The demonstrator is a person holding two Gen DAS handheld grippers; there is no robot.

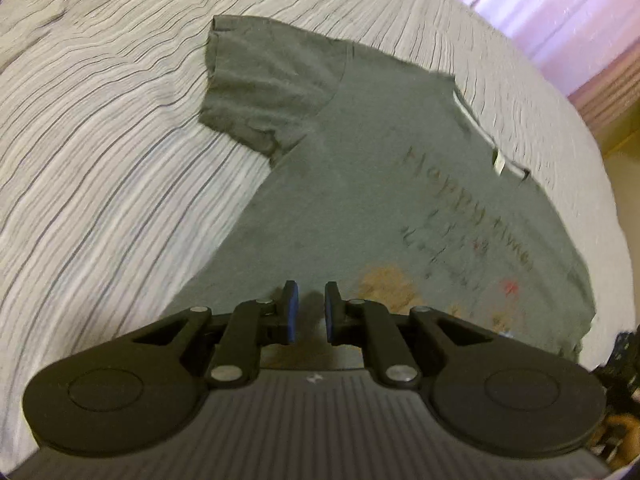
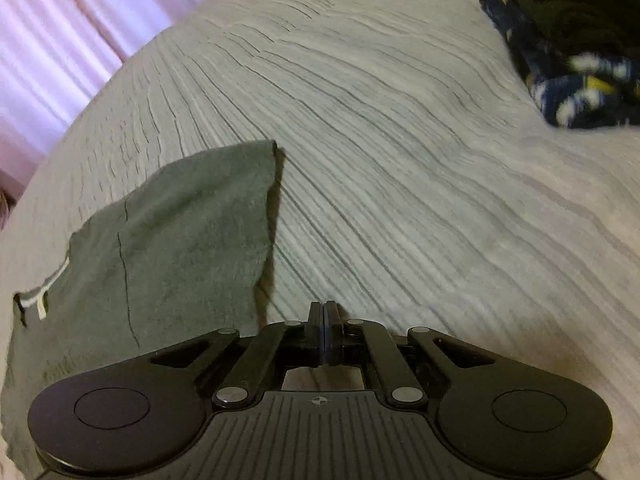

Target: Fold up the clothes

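While my left gripper hangs over the lower body of the grey T-shirt, I note its jaws stand slightly apart with only air between the blue pads; no cloth is pinched. My right gripper has its jaws pressed together on nothing, over bare bedspread just beside the T-shirt's sleeve.

The T-shirt lies flat on the striped bedspread. Relative to the T-shirt: in the left wrist view one short sleeve spreads out to its upper left, the white-trimmed neckline sits at its far right edge, and faded lettering and an orange print mark its chest. A dark patterned garment lies well apart from the T-shirt, toward the bed's far right in the right wrist view. Pink curtains hang beyond the bed, behind the T-shirt.
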